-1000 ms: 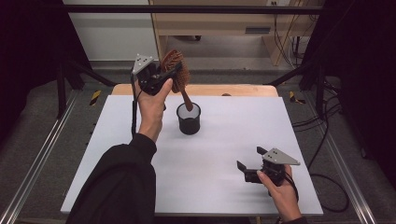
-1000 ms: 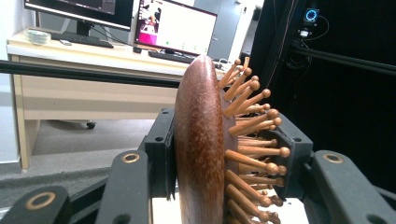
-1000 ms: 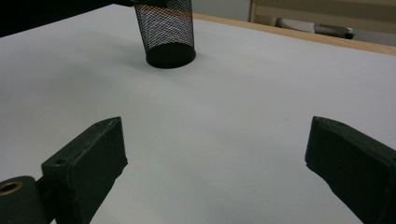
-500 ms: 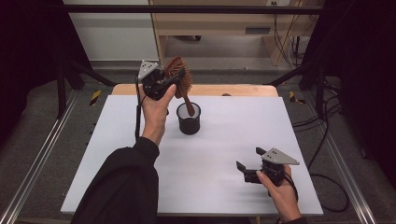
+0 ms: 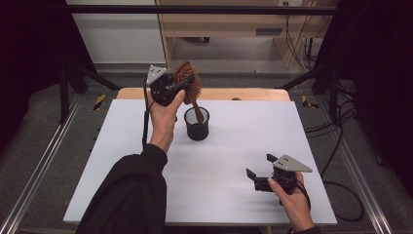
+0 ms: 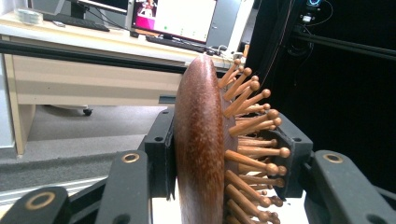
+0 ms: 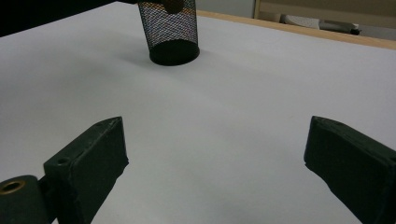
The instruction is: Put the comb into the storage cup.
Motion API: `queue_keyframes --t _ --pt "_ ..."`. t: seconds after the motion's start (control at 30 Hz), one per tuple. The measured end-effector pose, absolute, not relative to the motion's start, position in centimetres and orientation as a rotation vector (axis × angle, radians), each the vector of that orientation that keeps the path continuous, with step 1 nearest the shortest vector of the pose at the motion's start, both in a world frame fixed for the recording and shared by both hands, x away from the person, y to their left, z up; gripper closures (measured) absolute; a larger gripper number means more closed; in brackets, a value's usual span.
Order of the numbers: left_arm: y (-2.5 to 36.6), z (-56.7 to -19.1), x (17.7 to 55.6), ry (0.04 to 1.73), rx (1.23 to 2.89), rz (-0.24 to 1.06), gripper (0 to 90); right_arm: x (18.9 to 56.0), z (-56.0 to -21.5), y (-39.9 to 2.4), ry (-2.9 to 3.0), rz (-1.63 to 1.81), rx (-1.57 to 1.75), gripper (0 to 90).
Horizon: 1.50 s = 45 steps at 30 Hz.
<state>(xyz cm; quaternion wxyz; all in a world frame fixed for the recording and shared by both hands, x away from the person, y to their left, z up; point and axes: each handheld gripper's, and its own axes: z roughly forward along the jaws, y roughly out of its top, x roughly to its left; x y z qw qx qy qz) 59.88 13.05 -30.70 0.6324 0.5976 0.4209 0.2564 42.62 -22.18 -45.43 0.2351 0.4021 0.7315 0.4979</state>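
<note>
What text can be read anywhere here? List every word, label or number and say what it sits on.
No text can be read in these pictures.
The hairbrush, the mesh cup and the table carry no lettering.
The monitor in the left gripper view shows a lit screen, but its content is too blurred to read.

- Left gripper (image 5: 181, 84): black body, grey 3-cornered plate on top, black cable.
- Right gripper (image 5: 258, 171): same build; blocky black jaws w/ brass-ringed screw holes.
- Black long sleeve (image 5: 127, 195), left arm.
</note>
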Motion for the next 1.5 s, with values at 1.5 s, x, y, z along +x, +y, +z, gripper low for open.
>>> queue_keyframes --t 1.5 --pt "12.6 -32.5 60.0 0.982 1.373 0.567 50.8 42.7 -45.5 -22.1 2.013 1.374 1.105 5.8"
